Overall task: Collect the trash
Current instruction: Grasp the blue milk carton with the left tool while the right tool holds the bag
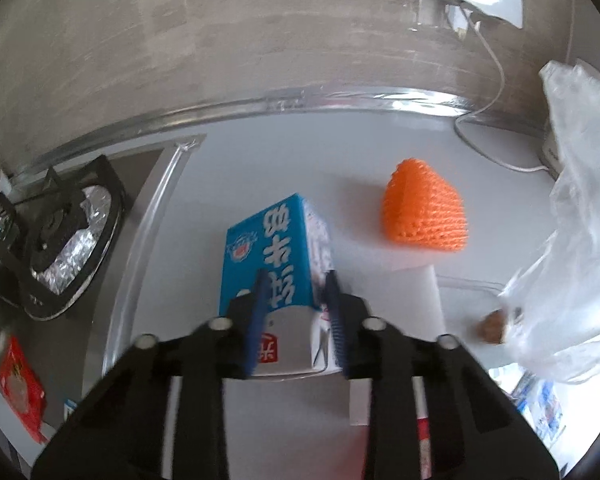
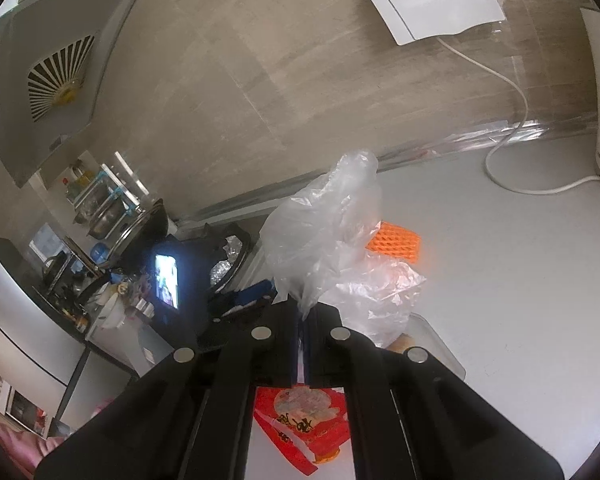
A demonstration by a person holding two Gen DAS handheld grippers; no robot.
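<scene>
From the left wrist camera, the left gripper (image 1: 296,312) has its blue ribbed fingers (image 1: 260,312) pressed against the two sides of a blue and white rectangular drink carton (image 1: 274,256), gripping it near its white end. The carton lies on the white countertop (image 1: 260,160) with its long axis running straight away from the camera, blue printed face up and the far blue end pointing toward the tiled wall. Just beyond it to the right sits an orange foam fruit net (image 1: 426,210), cone-like, its narrower end pointing up and away. At the right edge hangs a clear thin plastic bag (image 1: 580,240); a small brown round item (image 1: 492,326) shows by its lower edge, though whether it is inside the bag I cannot tell. A foil-lined gas burner (image 1: 68,240) is at the left.

From the right wrist camera, the right gripper (image 2: 303,320) is pinched fully together on a gathered edge of the clear plastic bag (image 2: 324,236), which stands up from the jaws and billows toward the wall. Its contents cannot be made out through the film. The orange net (image 2: 396,242) lies flat behind it. A red printed wrapper (image 2: 300,420) lies on the counter under the gripper.
</scene>
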